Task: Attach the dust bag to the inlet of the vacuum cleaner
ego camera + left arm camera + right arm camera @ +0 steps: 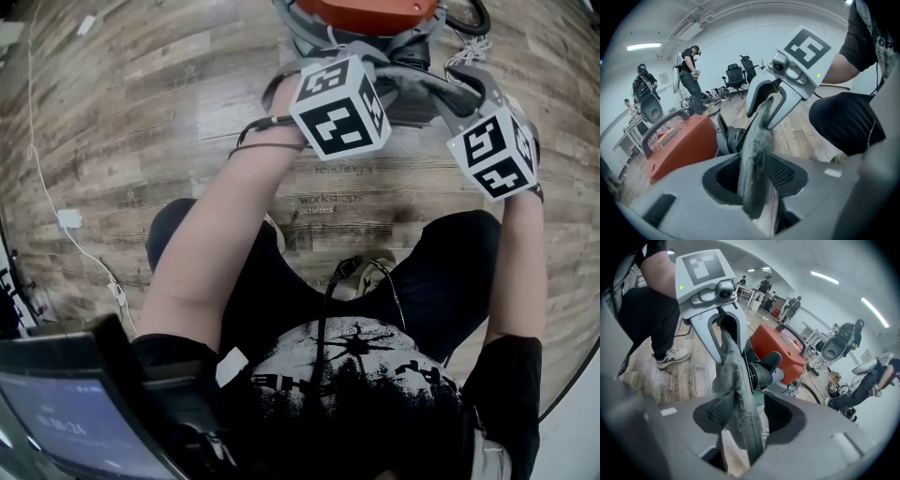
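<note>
On a wood-plank floor (131,122), in a large white room with strip lights, office chairs (736,75) and people (689,77) at the back, the orange vacuum cleaner (367,11) sits at the top centre of the head view. The grey dust bag (758,136) stretches as a narrow band, its long axis running from the left gripper (754,180) to the right gripper (750,416), just beside the black inlet (761,373). Both grippers' jaws stand apart, the fabric lying loose between them
</note>
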The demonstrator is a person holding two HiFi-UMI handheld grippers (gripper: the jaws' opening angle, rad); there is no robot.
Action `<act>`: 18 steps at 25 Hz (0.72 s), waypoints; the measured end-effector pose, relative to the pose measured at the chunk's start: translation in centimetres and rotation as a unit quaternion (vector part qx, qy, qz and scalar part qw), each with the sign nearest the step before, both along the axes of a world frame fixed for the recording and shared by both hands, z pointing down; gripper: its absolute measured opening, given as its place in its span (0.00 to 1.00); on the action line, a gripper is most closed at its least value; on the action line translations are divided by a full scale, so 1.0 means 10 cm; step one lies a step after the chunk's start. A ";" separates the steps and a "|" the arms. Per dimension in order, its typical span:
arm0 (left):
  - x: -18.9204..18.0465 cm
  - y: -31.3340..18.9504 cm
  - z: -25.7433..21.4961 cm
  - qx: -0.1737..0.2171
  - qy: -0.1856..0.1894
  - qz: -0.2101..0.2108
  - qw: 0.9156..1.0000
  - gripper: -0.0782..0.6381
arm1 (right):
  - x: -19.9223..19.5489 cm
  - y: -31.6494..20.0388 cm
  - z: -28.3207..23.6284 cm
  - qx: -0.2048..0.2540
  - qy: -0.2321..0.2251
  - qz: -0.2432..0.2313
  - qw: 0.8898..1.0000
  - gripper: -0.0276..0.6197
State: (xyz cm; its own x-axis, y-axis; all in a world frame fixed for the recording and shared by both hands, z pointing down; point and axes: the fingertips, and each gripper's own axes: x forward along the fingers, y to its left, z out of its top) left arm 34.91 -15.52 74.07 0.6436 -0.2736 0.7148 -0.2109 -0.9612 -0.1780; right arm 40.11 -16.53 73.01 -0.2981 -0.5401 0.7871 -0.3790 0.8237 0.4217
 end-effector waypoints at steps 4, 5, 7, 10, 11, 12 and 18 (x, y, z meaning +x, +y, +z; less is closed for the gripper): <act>-0.03 0.05 -0.05 0.028 -0.007 0.011 1.000 0.42 | -0.01 0.07 -0.08 0.007 -0.019 -0.004 1.000 0.46; -0.04 0.02 -0.11 0.038 0.000 0.005 0.999 0.44 | 0.00 0.07 -0.12 0.012 -0.023 -0.004 1.000 0.48; -0.06 -0.03 -0.30 0.054 0.027 -0.010 0.998 0.45 | -0.01 0.08 -0.25 0.026 -0.038 -0.002 0.999 0.49; -0.12 -0.06 -0.55 0.067 0.061 -0.027 0.996 0.46 | -0.07 0.10 -0.45 0.044 -0.065 -0.003 0.997 0.49; -0.14 -0.06 -0.59 0.071 0.064 -0.030 0.995 0.46 | -0.09 0.10 -0.49 0.047 -0.070 -0.003 0.996 0.49; -0.16 -0.06 -0.61 0.075 0.065 -0.032 0.995 0.46 | -0.10 0.10 -0.51 0.048 -0.075 -0.004 0.996 0.48; -0.29 -0.03 -0.63 0.075 0.077 -0.036 0.994 0.40 | -0.29 0.09 -0.59 0.060 -0.104 -0.006 0.993 0.43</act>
